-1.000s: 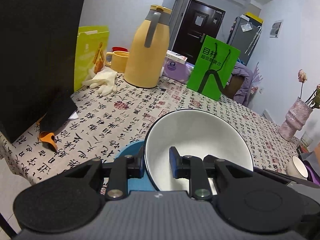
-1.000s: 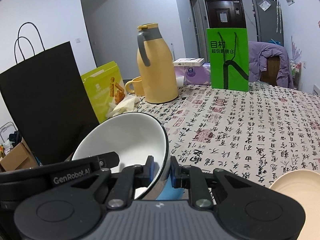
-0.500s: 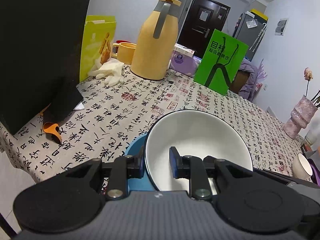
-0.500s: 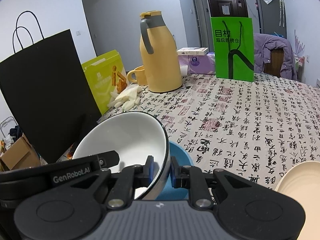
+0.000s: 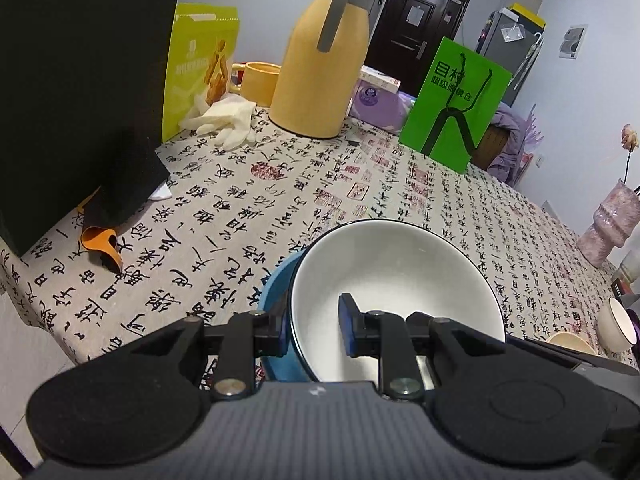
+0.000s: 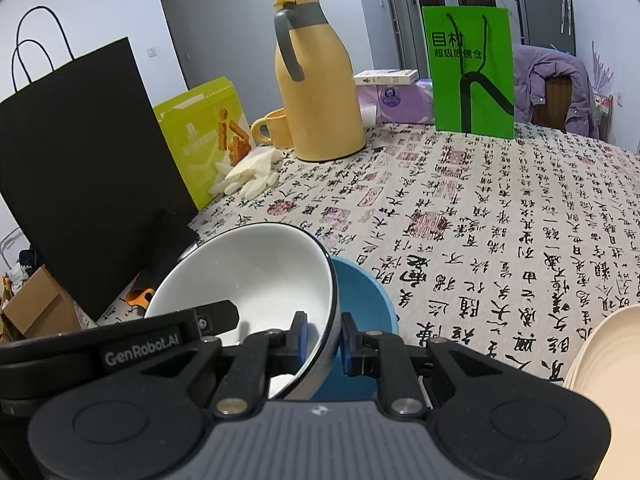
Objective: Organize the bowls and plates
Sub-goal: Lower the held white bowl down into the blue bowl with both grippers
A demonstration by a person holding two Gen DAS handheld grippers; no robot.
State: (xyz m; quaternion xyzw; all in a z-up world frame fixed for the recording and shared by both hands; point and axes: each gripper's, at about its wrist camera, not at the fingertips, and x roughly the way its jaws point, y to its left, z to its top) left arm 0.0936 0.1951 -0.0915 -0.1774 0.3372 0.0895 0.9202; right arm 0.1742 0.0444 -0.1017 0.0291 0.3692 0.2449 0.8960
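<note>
A white bowl (image 5: pixel 396 280) with a dark rim hangs tilted just above a blue bowl (image 5: pixel 276 292) near the table's front edge. My left gripper (image 5: pixel 312 328) is shut on the white bowl's left rim, one pad inside and one outside. On the opposite rim of the white bowl (image 6: pixel 256 280), my right gripper (image 6: pixel 324 340) is shut the same way. The blue bowl (image 6: pixel 360 292) shows partly below and to the right of it. Whether the two bowls touch is hidden.
A cream plate (image 6: pixel 600 356) lies at the right edge, with small bowls (image 5: pixel 618 326) nearby. A black paper bag (image 6: pixel 80 168) stands at left. At the back stand a yellow thermos (image 6: pixel 316 92), a yellow mug (image 6: pixel 276 128), gloves (image 6: pixel 252 172), a green bag (image 6: pixel 468 72) and a pink vase (image 5: pixel 608 224).
Both grippers have sunk with the white bowl toward the blue bowl, and more of the blue bowl now shows beneath it. Both grips are unchanged.
</note>
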